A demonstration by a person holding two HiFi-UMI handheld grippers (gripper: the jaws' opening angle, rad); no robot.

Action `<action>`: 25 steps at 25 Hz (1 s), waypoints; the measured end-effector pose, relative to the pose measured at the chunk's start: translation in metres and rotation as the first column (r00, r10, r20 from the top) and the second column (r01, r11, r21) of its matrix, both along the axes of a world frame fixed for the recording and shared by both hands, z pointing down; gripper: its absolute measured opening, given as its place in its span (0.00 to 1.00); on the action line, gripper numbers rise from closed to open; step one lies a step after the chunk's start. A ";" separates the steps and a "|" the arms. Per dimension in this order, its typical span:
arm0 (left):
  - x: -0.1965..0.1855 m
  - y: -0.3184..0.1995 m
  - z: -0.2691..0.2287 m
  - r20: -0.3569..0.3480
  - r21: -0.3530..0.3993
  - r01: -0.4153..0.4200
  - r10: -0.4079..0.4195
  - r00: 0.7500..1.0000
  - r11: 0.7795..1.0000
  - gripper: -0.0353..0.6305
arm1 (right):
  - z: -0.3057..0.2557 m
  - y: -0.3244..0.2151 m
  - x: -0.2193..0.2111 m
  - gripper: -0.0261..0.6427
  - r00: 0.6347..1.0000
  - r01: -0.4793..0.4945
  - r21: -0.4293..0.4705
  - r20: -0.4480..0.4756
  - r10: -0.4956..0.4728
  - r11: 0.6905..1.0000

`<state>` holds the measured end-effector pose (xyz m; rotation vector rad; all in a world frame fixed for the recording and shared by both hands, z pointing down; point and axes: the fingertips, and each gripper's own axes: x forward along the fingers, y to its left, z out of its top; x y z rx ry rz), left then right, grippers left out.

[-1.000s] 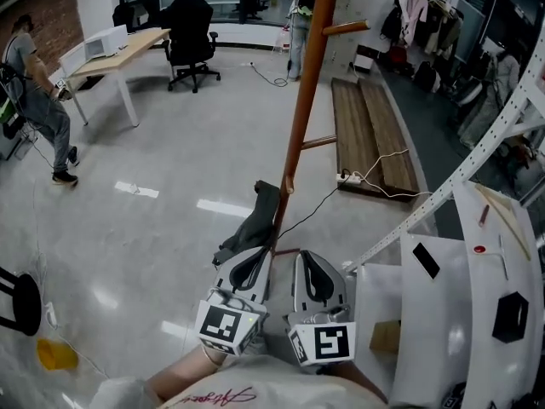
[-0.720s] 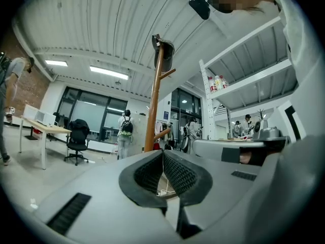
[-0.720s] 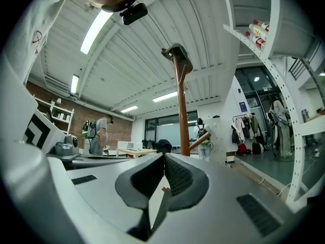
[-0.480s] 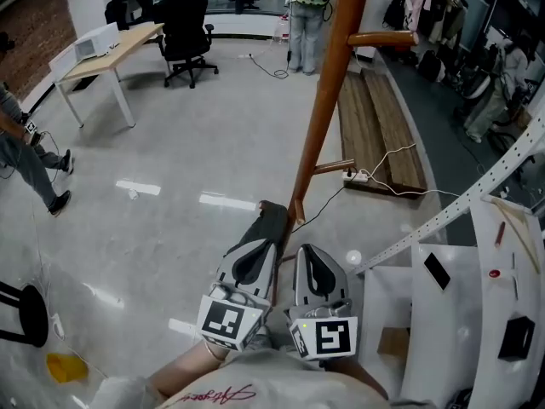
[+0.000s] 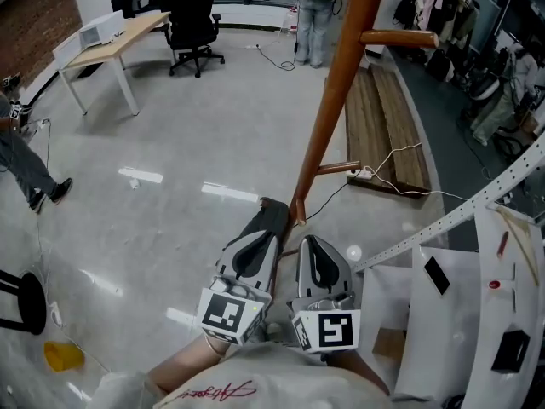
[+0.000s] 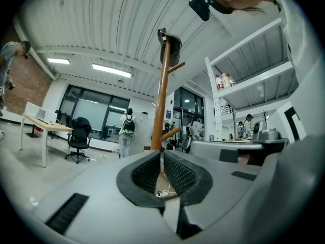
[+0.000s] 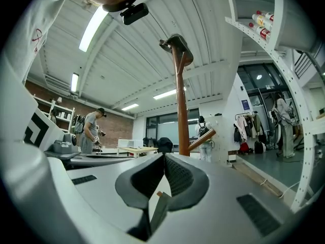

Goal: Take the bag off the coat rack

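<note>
The coat rack (image 5: 328, 118) is an orange-brown wooden pole with short pegs, rising from the floor just beyond my grippers. In the left gripper view a dark bag (image 6: 171, 43) hangs at the very top of the pole (image 6: 161, 100). The right gripper view shows the same bag (image 7: 179, 43) on the pole (image 7: 181, 105). The head view cuts off the rack's top, so the bag is hidden there. My left gripper (image 5: 274, 207) and right gripper (image 5: 308, 241) sit side by side near the pole's foot, pointing level. Both are shut and hold nothing, far below the bag.
A white perforated shelf unit (image 5: 477, 271) stands close on the right. Wooden planks (image 5: 383, 118) and a power strip with cable (image 5: 368, 175) lie on the floor behind the rack. A desk (image 5: 111, 45), office chair (image 5: 192, 20) and people (image 5: 21, 169) are farther off.
Both grippers have moved forward toward the pole's foot, and the rack now looks nearer and larger in the head view. The jaws stayed shut.
</note>
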<state>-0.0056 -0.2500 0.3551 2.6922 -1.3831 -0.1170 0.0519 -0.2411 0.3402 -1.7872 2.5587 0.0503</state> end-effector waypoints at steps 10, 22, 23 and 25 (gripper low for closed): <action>0.004 -0.022 0.031 0.036 -0.045 0.005 -0.003 0.999 0.999 0.26 | 0.009 -0.012 0.007 0.07 0.999 0.030 -0.031 0.015 -0.030 0.999; -0.005 -0.072 0.126 0.122 -0.200 0.006 0.019 0.992 0.980 0.46 | 0.049 -0.035 0.021 0.07 1.000 0.008 -0.097 0.001 -0.008 0.995; -0.005 -0.074 0.133 0.115 -0.221 0.004 0.022 0.993 0.975 0.46 | 0.054 -0.036 0.022 0.07 1.000 0.001 -0.100 -0.014 -0.003 0.995; -0.005 -0.080 0.143 0.092 -0.261 0.001 0.024 0.995 0.965 0.47 | 0.062 -0.038 0.023 0.07 0.999 -0.009 -0.099 -0.048 0.004 0.995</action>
